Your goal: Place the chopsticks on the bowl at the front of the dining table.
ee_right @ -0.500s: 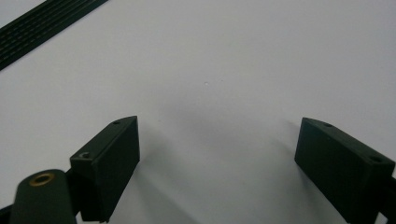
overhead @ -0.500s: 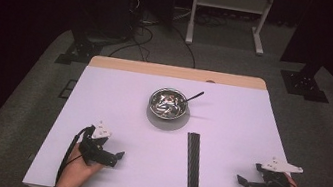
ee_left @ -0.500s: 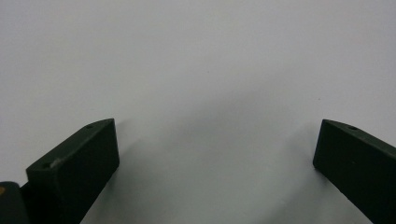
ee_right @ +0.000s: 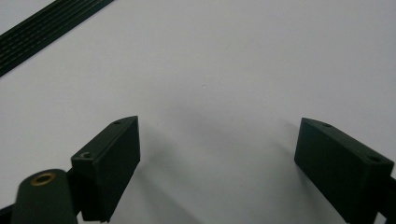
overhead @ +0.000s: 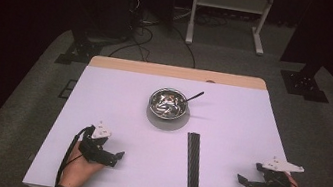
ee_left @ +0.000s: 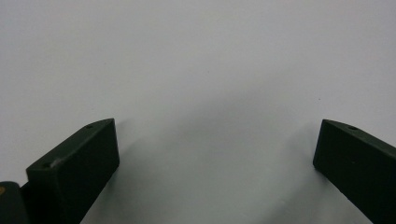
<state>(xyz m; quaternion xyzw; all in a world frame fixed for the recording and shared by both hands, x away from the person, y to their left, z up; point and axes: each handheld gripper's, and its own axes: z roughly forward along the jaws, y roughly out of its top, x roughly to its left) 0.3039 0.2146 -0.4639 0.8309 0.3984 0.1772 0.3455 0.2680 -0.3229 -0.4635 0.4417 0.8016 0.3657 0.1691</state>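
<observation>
A shiny metal bowl [overhead: 169, 102] sits mid-table with a dark utensil handle [overhead: 194, 96] sticking out of it toward the far right. A long black ribbed strip [overhead: 192, 167] lies lengthwise in front of the bowl; one end of the strip [ee_right: 49, 28] crosses the top left of the right gripper view. My left gripper [overhead: 115, 157] rests at the near left, jaws wide apart over bare white table [ee_left: 210, 93]. My right gripper [overhead: 245, 180] rests at the near right, also open with nothing between its jaws [ee_right: 217, 154].
The white table [overhead: 117, 101] has a wooden far edge [overhead: 178, 72]. Beyond it on the dark carpet stand a white frame [overhead: 228, 12], cables [overhead: 140, 23] and black stands [overhead: 305, 82]. Bare surface lies between the grippers and around the bowl.
</observation>
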